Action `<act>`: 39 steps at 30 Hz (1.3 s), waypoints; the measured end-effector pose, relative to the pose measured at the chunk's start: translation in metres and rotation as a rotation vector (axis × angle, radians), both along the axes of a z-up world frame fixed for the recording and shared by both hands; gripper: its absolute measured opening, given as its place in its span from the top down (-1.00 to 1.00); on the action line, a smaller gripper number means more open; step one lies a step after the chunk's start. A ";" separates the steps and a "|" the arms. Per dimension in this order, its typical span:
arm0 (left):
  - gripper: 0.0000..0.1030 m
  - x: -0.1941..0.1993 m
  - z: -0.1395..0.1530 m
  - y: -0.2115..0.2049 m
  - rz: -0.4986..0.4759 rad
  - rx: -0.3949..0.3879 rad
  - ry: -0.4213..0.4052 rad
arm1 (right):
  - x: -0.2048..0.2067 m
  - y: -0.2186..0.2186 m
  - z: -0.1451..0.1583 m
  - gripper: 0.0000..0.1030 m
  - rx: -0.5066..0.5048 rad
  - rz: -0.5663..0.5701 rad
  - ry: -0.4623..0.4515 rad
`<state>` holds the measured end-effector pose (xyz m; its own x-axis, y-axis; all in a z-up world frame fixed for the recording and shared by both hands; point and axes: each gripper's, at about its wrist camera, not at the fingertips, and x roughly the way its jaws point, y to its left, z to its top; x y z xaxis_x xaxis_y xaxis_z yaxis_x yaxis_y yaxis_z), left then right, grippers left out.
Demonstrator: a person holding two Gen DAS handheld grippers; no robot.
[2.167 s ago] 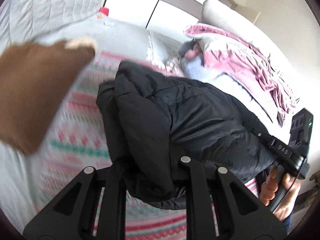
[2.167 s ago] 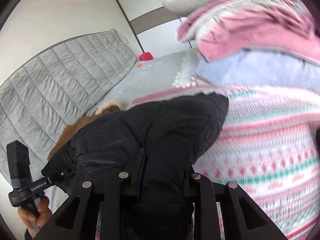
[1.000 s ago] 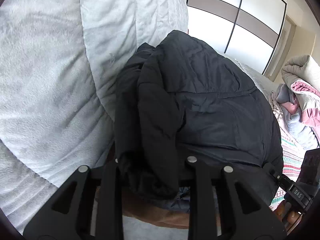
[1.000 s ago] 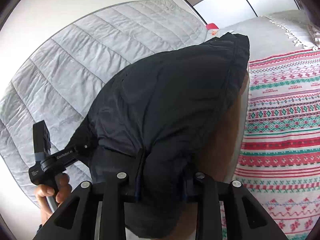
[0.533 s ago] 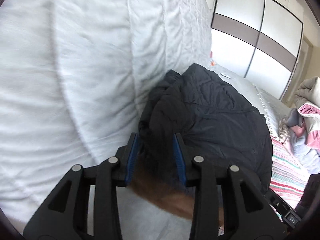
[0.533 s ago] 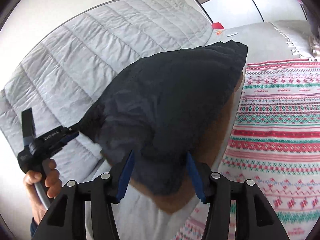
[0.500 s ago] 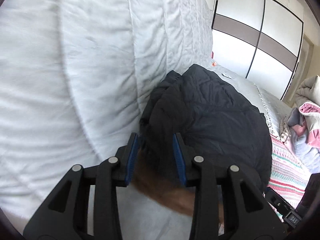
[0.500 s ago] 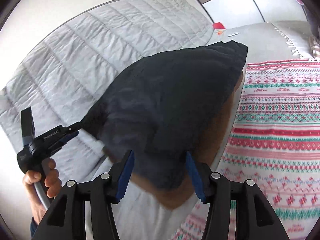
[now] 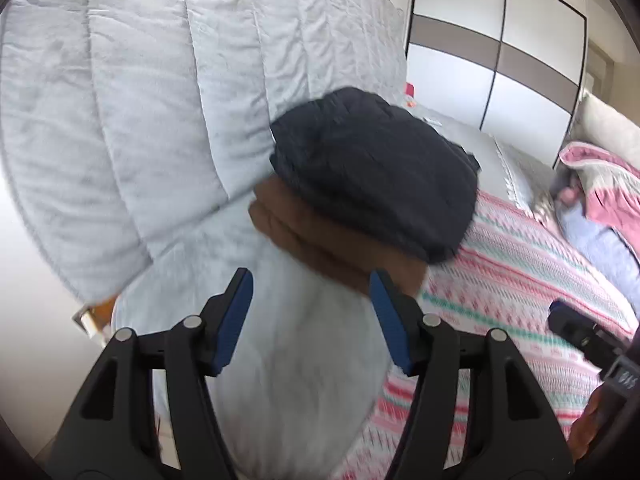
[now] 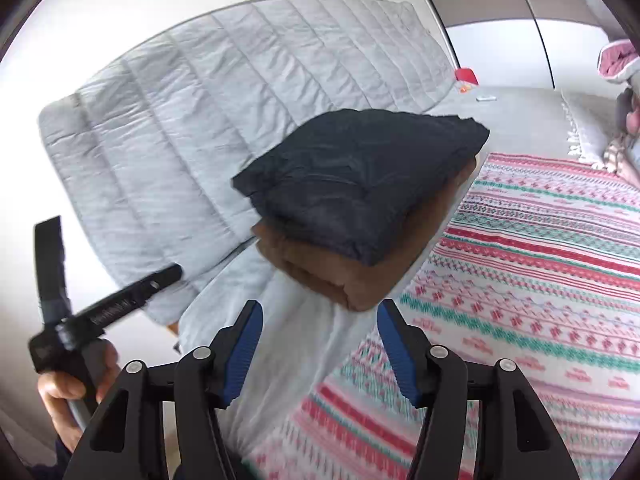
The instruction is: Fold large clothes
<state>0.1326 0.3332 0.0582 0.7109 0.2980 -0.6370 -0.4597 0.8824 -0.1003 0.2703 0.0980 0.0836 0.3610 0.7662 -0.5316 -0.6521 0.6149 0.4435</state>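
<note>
Left-wrist view shows the left gripper (image 9: 310, 316) with its blue-padded jaws spread wide and nothing between them. Ahead of the jaws, well clear of the pads, the folded black jacket (image 9: 376, 172) lies on top of a folded brown garment (image 9: 320, 240), and the two make a small stack. The stack sits on the pale grey bedsheet (image 9: 280, 340), against the foot of the quilted grey headboard (image 9: 140, 100). The brown layer sticks out beneath the black one on the near side, closest to the tongs. To the right of the stack lies the striped patterned blanket (image 9: 520, 264), and farther right a heap of pink and blue bedding (image 9: 600, 200). White wardrobe doors (image 9: 500, 40) stand behind.

From the right-wrist view, the right gripper (image 10: 320, 344) is likewise wide apart and holds nothing. The black jacket (image 10: 360, 176) rests squarely on the brown garment (image 10: 344, 276), whose near corner points toward the gap between the jaws but stays apart from both pads. At lower left the left gripper (image 10: 172, 270) appears from the side, held in the person's left hand (image 10: 68, 384), off to the left of the stack and not touching it. The patterned blanket (image 10: 540, 260) spreads to the right of the stack.
</note>
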 end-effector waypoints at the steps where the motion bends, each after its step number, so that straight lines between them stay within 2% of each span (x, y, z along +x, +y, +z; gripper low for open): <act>1: -0.22 -0.008 -0.001 -0.008 -0.004 -0.009 0.008 | -0.012 -0.009 0.006 -0.26 0.002 0.001 -0.013; 5: -0.28 -0.037 0.007 -0.032 0.029 -0.015 -0.019 | -0.049 -0.038 0.025 -0.42 0.034 -0.023 -0.050; 7: -0.53 -0.052 0.012 -0.045 0.042 -0.005 -0.046 | -0.065 -0.053 0.031 -0.56 0.079 -0.035 -0.061; 10: -0.62 -0.073 0.023 -0.071 0.045 0.059 -0.072 | -0.085 -0.070 0.035 -0.72 0.125 -0.049 -0.084; 11: -0.64 -0.080 0.025 -0.079 0.047 0.084 -0.075 | -0.090 -0.074 0.034 -0.73 0.120 -0.051 -0.092; 15: -0.92 -0.098 0.029 -0.098 0.077 0.156 -0.088 | -0.104 -0.076 0.033 -0.75 0.068 -0.043 -0.127; 18: -0.93 -0.110 0.026 -0.106 0.124 0.172 -0.099 | -0.116 -0.077 0.036 -0.79 0.043 -0.039 -0.178; 24: -0.94 -0.119 0.023 -0.117 0.151 0.113 -0.097 | -0.130 -0.082 0.031 -0.86 -0.001 -0.056 -0.229; 27: -0.98 -0.122 0.021 -0.126 0.165 0.156 -0.087 | -0.131 -0.084 0.027 -0.87 -0.022 -0.073 -0.240; 31: -0.98 -0.121 0.014 -0.137 0.179 0.248 -0.031 | -0.131 -0.087 0.020 -0.88 -0.050 -0.087 -0.242; 39: -0.98 -0.125 0.004 -0.141 0.192 0.247 -0.019 | -0.133 -0.085 0.015 -0.89 -0.071 -0.097 -0.240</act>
<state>0.0073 0.1924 0.0624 0.6382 0.5716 -0.5157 -0.6201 0.7787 0.0957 0.1372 0.0130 0.0989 0.5531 0.6858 -0.4730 -0.6701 0.7036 0.2365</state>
